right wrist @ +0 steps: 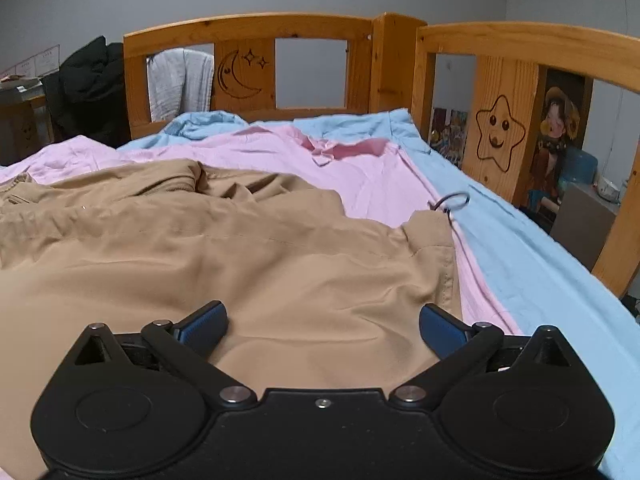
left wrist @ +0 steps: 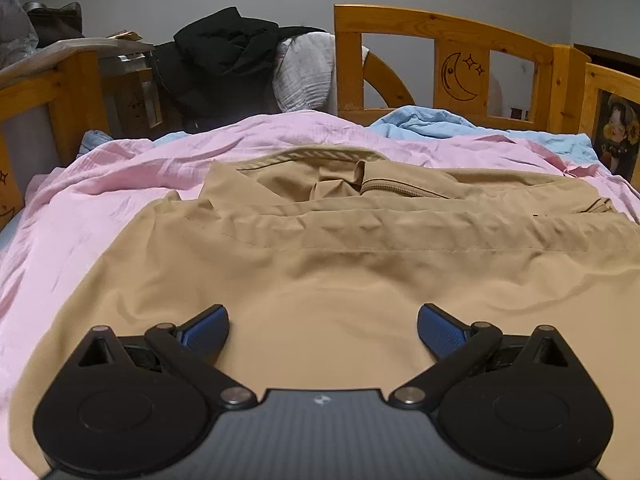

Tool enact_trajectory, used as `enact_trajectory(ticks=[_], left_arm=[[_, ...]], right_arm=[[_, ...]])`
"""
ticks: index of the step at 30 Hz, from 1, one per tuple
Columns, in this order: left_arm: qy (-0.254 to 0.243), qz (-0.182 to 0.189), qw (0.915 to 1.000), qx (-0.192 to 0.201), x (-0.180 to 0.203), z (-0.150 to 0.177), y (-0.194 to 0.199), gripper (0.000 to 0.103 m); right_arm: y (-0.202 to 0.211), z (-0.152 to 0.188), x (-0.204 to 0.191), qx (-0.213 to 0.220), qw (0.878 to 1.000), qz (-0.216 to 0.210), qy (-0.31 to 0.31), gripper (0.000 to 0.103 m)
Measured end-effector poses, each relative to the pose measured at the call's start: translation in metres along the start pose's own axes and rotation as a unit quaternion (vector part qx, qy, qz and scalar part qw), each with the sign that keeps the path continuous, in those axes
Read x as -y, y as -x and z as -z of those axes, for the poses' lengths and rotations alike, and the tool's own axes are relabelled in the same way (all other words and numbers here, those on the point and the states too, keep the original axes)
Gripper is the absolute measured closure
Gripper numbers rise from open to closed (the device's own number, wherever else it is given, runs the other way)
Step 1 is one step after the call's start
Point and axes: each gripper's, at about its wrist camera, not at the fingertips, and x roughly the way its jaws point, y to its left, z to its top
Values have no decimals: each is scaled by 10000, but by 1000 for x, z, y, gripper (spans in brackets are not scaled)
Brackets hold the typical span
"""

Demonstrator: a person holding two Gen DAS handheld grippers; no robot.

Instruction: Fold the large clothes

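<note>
A large tan jacket [left wrist: 320,264] lies spread on the bed, its collar and zipper [left wrist: 400,190] at the far side. My left gripper [left wrist: 323,330] is open and empty, low over the near part of the jacket. In the right wrist view the same jacket [right wrist: 224,256] fills the left and middle, with its right edge [right wrist: 448,264] near a metal ring [right wrist: 452,202]. My right gripper [right wrist: 323,328] is open and empty, low over the jacket near that right edge.
A pink sheet [left wrist: 80,200] lies under the jacket, over a blue sheet [right wrist: 520,248]. Wooden bed rails [left wrist: 460,64] with moon and star carvings [right wrist: 498,132] stand at the far and right sides. Black clothing [left wrist: 224,64] and a white cloth [left wrist: 304,76] hang at the back.
</note>
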Motion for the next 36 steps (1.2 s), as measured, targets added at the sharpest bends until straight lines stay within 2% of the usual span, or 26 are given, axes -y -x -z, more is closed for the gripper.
enact_trajectory(ticks=[5,9,12,15,22,26,31,34,36], left_arm=[[96,-208,9996,-181,-14,-14,23,1],[507,-477,9966,-439,-30,-24,35,1],[810,-701,9923,-625,-43,-26,40,1],[1117,-760,9882,-725,-60,-26,45,1],[1527,-817,9828,-634,-91,-20,66,1],[1786,-718,9798,-544,-110,-8,82,1],[2198,-521,9708,-813,-123,21,93,1],[2489,-156,9639,-936,-128,37,98,1],[2525,76,9640,-829,-127,42,102,1]], right_arm=[[28,-10,-5,392,9991,161,-49,1],[52,-19,-26,752,9967,-91,289,1],[57,-26,-49,781,9946,-392,551,1],[61,-33,-70,816,9921,-730,617,1],[68,-33,-109,793,9878,-1091,783,1],[66,-24,-115,554,9894,-1092,777,1],[61,-9,-117,235,9911,-1068,754,1],[61,-4,-114,153,9926,-1048,597,1],[65,-3,-110,160,9928,-1056,541,1]])
